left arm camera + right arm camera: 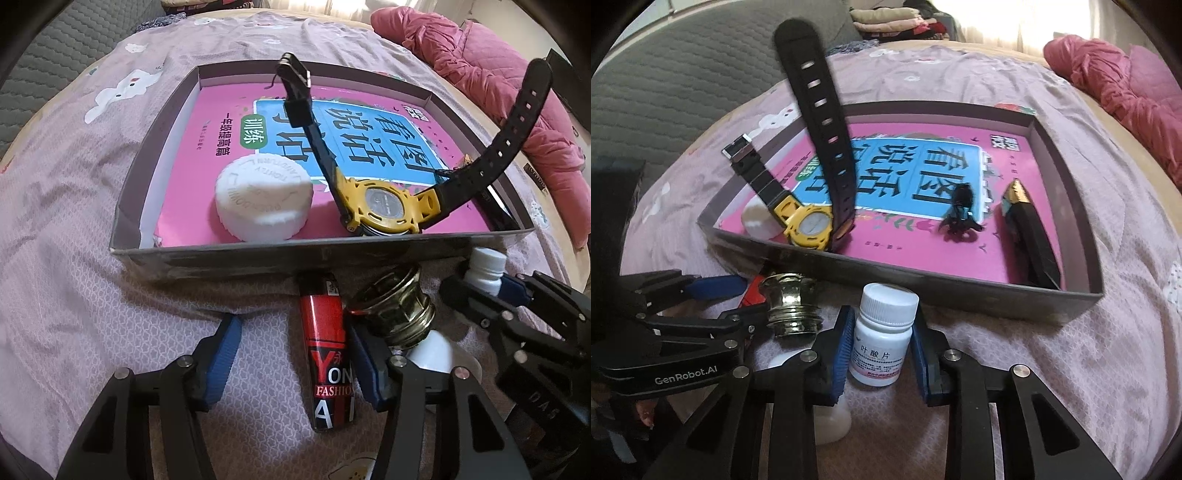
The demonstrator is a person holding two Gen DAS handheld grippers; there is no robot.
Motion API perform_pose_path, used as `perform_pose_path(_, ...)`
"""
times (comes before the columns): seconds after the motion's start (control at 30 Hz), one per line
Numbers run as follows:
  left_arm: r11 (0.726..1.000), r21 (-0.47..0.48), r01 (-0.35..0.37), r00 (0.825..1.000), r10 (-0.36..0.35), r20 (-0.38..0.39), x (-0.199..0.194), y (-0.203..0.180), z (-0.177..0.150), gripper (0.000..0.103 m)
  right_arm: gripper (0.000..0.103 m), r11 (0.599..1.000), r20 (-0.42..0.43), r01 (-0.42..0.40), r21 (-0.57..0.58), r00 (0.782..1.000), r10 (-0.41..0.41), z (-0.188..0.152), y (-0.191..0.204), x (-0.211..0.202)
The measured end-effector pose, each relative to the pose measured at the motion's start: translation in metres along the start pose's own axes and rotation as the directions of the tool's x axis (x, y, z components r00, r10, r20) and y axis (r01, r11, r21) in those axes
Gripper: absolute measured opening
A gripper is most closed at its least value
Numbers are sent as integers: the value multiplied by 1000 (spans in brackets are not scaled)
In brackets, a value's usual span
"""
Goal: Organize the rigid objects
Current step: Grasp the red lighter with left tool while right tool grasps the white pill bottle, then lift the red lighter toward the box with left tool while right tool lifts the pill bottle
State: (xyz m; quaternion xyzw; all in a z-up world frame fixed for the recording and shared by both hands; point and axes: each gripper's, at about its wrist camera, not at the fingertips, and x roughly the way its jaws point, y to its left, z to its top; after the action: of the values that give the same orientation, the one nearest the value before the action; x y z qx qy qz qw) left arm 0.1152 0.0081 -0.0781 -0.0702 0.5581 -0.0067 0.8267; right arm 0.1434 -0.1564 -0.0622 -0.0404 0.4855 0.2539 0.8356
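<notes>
While right view shows right tongs (pixel 879 345) clamping pill bottle (pixel 882 332), left tongs (pixel 291 354) apart around lighter (pixel 327 354).

White cap (pixel 759 221) half hidden behind watch (pixel 809 227)

Seen from two wrist-mounted fisheye cameras, each looking steeply down along its own jaws, close above the bed (pixel 74 295). Shared across both views: the shallow box (pixel 258 254), the watch (pixel 809 229) inside, and the brass fitting (pixel 792 306) near its front wall.
</notes>
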Motion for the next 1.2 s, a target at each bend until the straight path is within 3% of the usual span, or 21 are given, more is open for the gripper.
perform_pose_path(0.13, 1000, 0, -7, 1000, 7, -3, 1, -3, 2, 54, 30, 1000, 9, -4, 24, 1000, 4, -1, -5, -6)
perform_pose_path(0.37, 998, -54, 28, 1000, -28, -3, -3, 7, 1, 21, 30, 999, 32, -16, 43, 999, 15, -1, -8, -16)
perform_pose_path(0.77, 981, -156, 117, 993, -115, 21, -16, 27, -3, 21, 30, 998, 61, -18, 55, 998, 15, 1, -8, -28)
perform_pose_path(1.2, 987, -114, 114, 990, -103, 95, -50, 31, -8, 21, 29, 999, 77, -15, 39, 997, 12, 2, -2, -37)
